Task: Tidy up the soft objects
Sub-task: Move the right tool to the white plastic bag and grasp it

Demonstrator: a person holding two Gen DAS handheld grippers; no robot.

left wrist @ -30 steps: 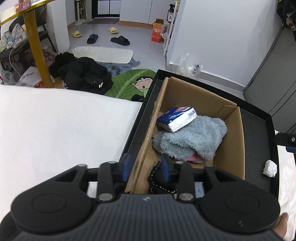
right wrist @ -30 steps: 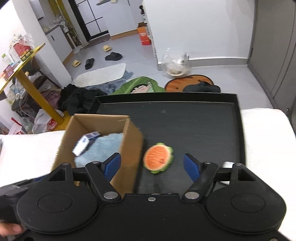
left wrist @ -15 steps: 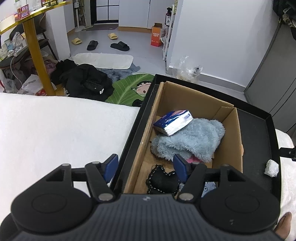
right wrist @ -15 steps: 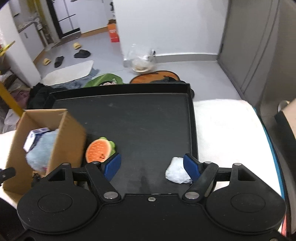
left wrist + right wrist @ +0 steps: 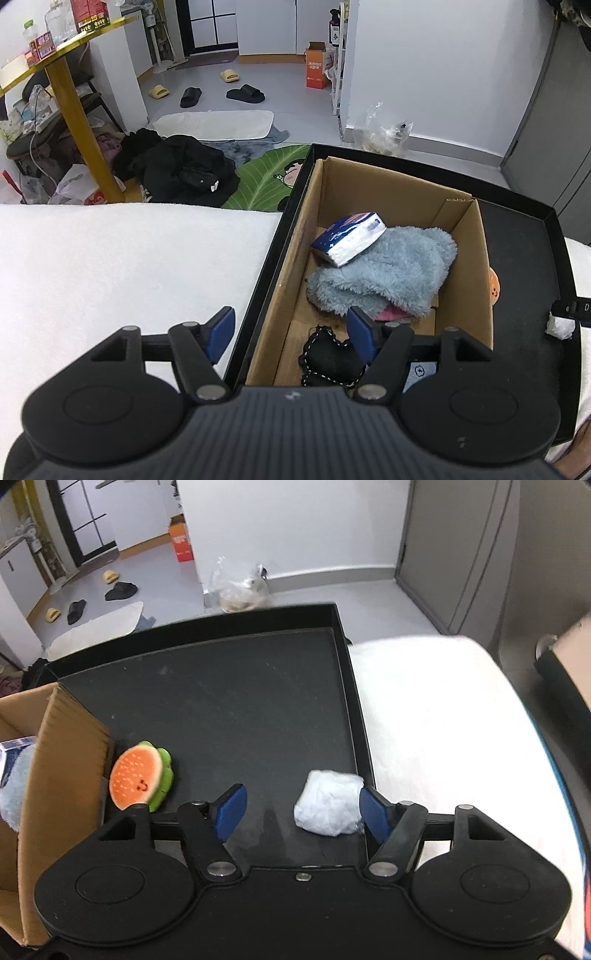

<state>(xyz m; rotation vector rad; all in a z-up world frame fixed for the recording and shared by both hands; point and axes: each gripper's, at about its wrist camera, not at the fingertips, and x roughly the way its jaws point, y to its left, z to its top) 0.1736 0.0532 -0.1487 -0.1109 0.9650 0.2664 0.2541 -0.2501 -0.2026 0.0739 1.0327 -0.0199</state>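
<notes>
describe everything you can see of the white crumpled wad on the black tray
The white wad is a crumpled lump, seemingly tissue or thin plastic, soft and wrinkled. It lies on the black tray near its right rim, between the right gripper's closing jaws, close against the right one; whether that jaw touches it is unclear.

Left tool (image 5: 291, 330): black ribbed housing, two round discs, silver pivot screws, blue pads (image 5: 360, 334) on black link arms. Right tool (image 5: 299, 808): smooth black housing, same discs, blue pads, one small centre screw.

Cardboard box (image 5: 66, 760) cut by left edge; pink item (image 5: 393, 314) mostly under fleece (image 5: 388, 273)
</notes>
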